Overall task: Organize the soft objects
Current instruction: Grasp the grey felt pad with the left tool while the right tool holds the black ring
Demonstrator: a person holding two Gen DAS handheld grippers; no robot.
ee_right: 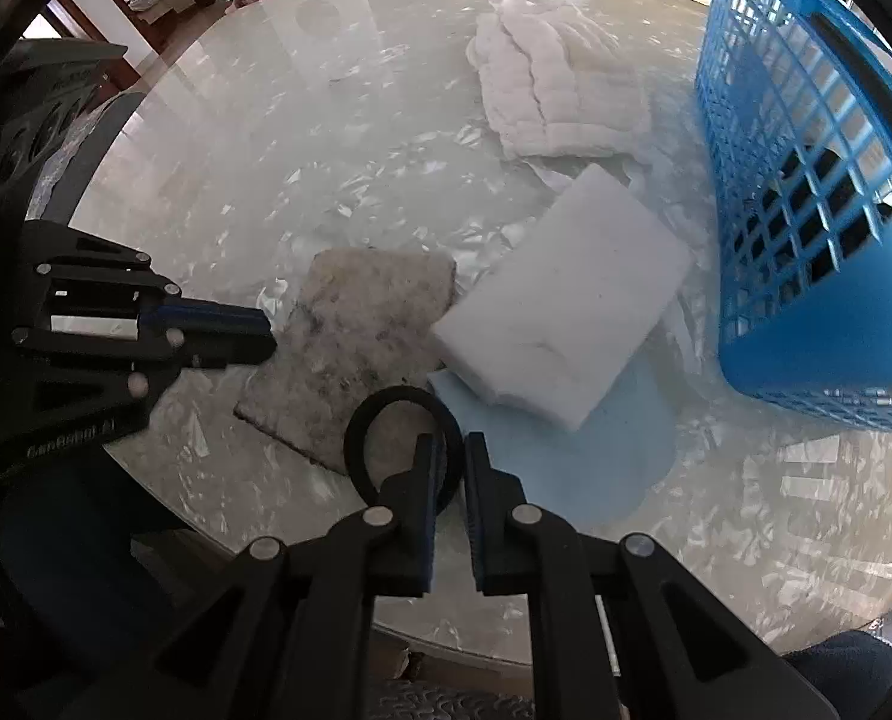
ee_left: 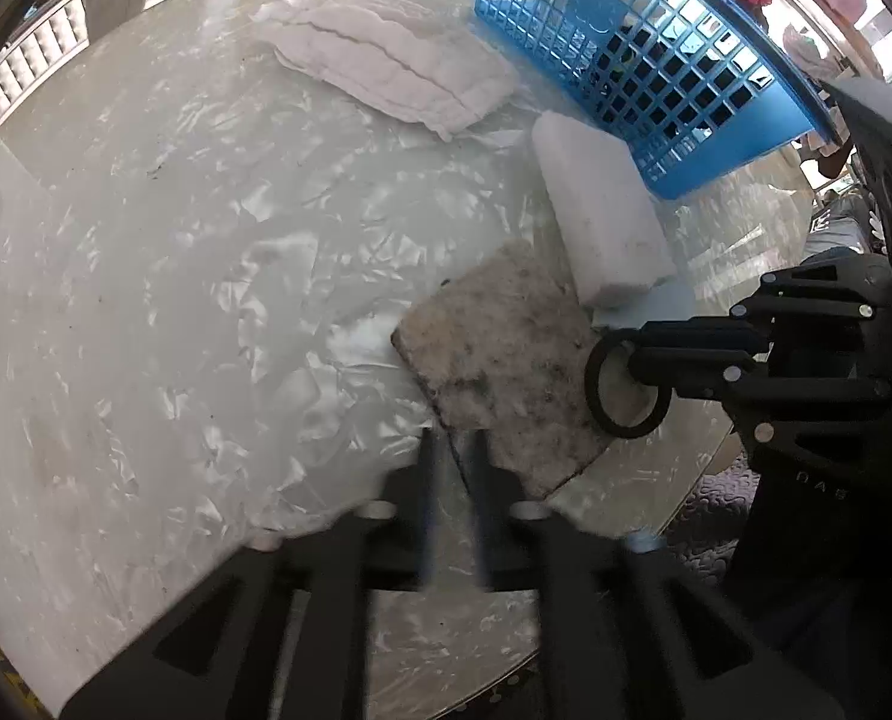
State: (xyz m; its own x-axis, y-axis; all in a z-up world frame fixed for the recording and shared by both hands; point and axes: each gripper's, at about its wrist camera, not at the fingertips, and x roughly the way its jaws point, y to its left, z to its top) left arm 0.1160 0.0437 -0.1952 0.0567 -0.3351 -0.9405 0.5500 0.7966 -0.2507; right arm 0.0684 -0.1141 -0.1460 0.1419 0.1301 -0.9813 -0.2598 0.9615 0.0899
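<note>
A grey speckled pad (ee_left: pixel 506 372) (ee_right: pixel 356 324) lies flat near the table's front edge. My left gripper (ee_left: pixel 452 444) (ee_right: pixel 272 336) points steeply down at its near-left edge, jaws slightly apart, the pad's edge showing in the gap. My right gripper (ee_right: pixel 452 450) (ee_left: pixel 635 354) is shut on a black ring (ee_right: pixel 353 444) (ee_left: pixel 626 431), which hangs over the pad's right corner. A white foam block (ee_left: pixel 602 210) (ee_right: pixel 566 300) rests beside the pad on a pale blue cloth (ee_right: pixel 566 462) (ee_left: pixel 644 306). Farther back lies a folded white cloth (ee_left: pixel 386 60) (ee_right: pixel 554 84).
A blue mesh basket (ee_left: pixel 758 42) (ee_right: pixel 836 330) stands tilted at the right behind the foam block, with dark things inside it. The round glossy marble-patterned table (ee_left: pixel 146 240) (ee_right: pixel 266 120) ends just below the grippers. Chairs and clutter lie beyond its far rim.
</note>
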